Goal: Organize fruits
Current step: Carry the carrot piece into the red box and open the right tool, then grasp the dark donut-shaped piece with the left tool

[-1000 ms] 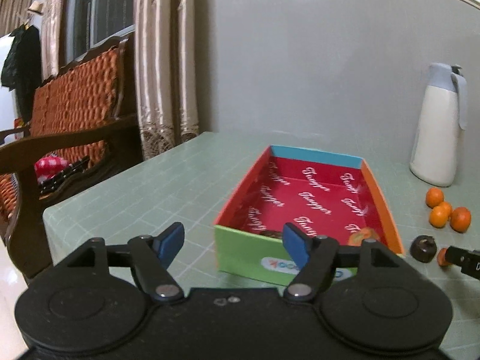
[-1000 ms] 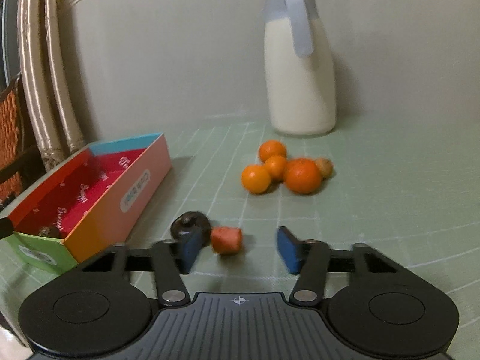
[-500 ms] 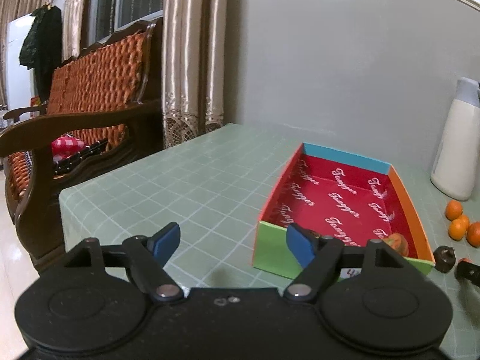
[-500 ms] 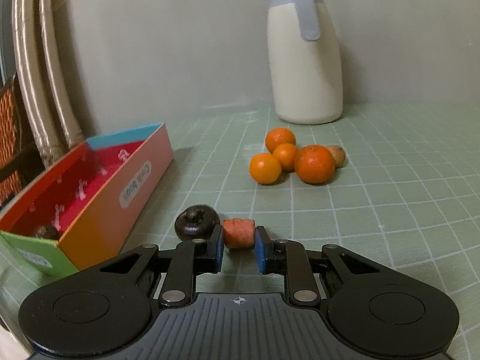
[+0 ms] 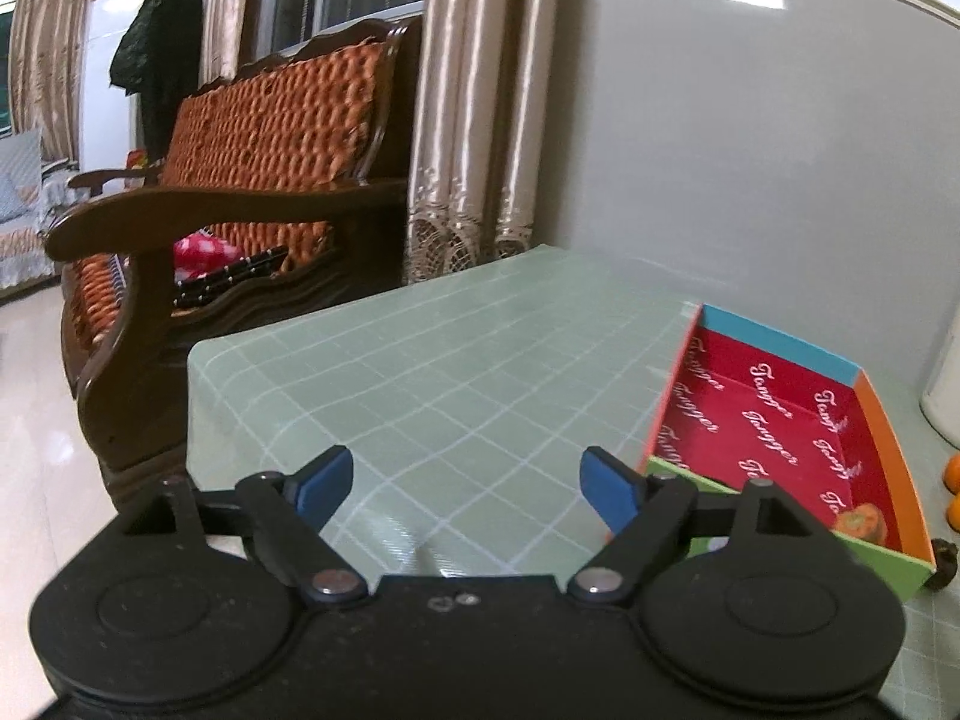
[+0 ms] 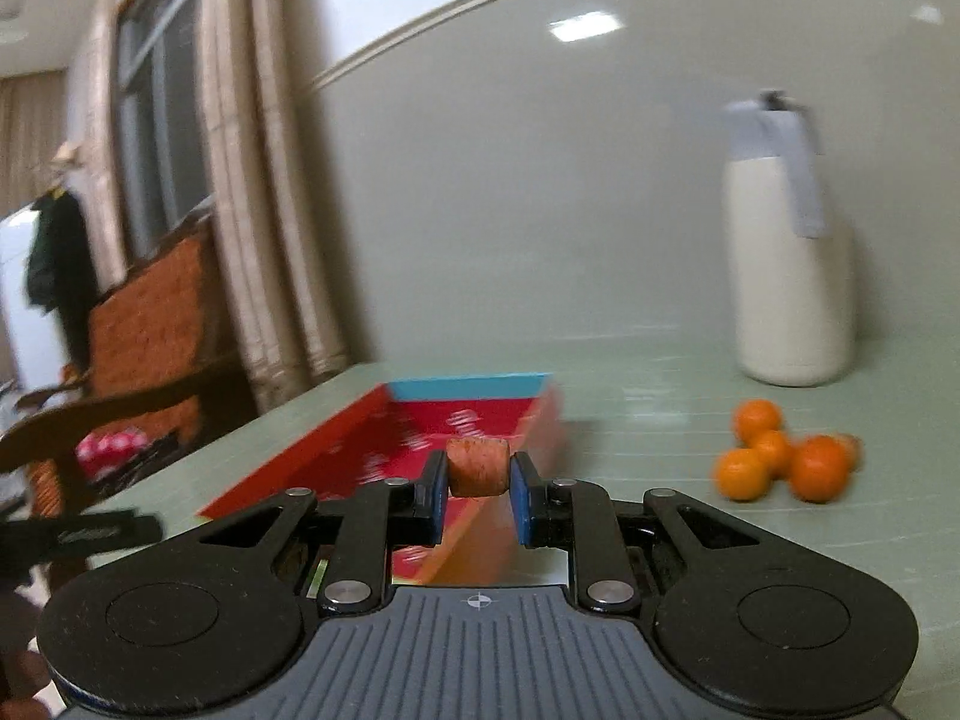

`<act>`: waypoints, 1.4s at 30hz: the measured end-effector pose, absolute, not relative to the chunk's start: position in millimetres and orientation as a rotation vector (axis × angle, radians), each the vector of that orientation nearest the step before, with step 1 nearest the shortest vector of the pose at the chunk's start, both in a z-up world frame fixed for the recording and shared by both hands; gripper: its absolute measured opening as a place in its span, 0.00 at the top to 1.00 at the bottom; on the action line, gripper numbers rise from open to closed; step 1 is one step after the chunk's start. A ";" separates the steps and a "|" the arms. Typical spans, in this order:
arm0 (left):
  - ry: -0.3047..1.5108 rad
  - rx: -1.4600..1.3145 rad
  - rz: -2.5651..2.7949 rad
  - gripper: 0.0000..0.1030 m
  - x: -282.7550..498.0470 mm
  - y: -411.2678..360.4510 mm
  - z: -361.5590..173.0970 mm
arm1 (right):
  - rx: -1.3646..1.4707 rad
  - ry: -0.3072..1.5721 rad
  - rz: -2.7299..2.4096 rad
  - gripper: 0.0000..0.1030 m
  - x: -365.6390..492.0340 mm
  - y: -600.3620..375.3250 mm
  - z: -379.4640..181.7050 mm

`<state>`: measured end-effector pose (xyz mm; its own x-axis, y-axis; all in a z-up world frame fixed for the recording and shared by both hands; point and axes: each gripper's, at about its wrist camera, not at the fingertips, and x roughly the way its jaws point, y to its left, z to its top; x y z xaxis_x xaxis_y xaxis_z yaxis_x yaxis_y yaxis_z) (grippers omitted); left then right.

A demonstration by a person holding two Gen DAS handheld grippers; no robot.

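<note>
My right gripper (image 6: pixel 478 483) is shut on a small orange-red fruit piece (image 6: pixel 477 468) and holds it in the air over the near end of the colourful open box (image 6: pixel 468 387). My left gripper (image 5: pixel 465 486) is open and empty above the green checked tablecloth, left of the box (image 5: pixel 774 339). The box has a red printed floor with an orange fruit (image 5: pixel 861 522) in its near right corner. Several oranges (image 6: pixel 780 459) lie in a cluster on the table right of the box. A dark fruit (image 5: pixel 942 564) shows at the box's near right corner.
A white thermos jug (image 6: pixel 792 276) stands at the back right by the wall. The table's left edge (image 5: pixel 195 414) drops toward a wooden bench with orange cushions (image 5: pixel 240 180). Curtains (image 5: pixel 474 120) hang behind the table corner.
My right gripper closed on the orange-red piece, lifted it off the table and carried it left over the box. My left gripper swung left, away from the box, still open.
</note>
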<state>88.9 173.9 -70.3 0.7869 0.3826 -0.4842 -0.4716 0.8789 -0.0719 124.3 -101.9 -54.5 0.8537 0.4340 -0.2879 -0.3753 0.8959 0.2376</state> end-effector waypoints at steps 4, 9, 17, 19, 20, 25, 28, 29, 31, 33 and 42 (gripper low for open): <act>0.479 -0.195 0.467 0.26 87.4 176.5 -70.3 | 0.108 0.368 0.496 0.79 125.5 -73.0 -59.2; 0.478 -0.193 0.462 0.26 86.8 175.5 -69.6 | 0.102 0.396 0.529 0.79 127.7 -58.1 -65.6; 0.476 -0.169 0.455 0.26 88.6 170.2 -70.8 | 0.163 0.371 0.527 0.44 126.2 -67.3 -61.7; 0.472 -0.161 0.453 0.26 88.7 168.3 -70.5 | 0.182 0.320 0.487 0.07 120.0 -74.3 -56.9; 0.471 -0.158 0.449 0.26 88.8 166.8 -70.4 | 0.184 0.286 0.459 0.05 116.1 -79.5 -53.9; 0.455 -0.126 0.416 0.24 88.3 155.2 -69.0 | 0.165 0.202 0.328 0.03 105.8 -105.0 -44.3; 0.428 -0.093 0.383 0.23 86.8 143.5 -66.9 | 0.150 0.162 0.210 0.00 100.5 -124.1 -42.1; 0.418 -0.076 0.370 0.23 86.6 138.9 -66.5 | 0.141 0.148 0.166 0.00 97.7 -129.0 -41.7; 0.399 -0.039 0.342 0.23 85.8 127.5 -65.7 | 0.122 0.126 0.056 0.00 94.1 -139.8 -42.5; 0.379 -0.016 0.315 0.23 85.6 117.1 -64.5 | 0.115 0.126 -0.045 0.00 93.4 -152.6 -44.3; 0.329 0.108 0.103 0.21 81.8 39.9 -57.8 | 0.062 0.184 -0.474 0.00 95.7 -204.7 -55.8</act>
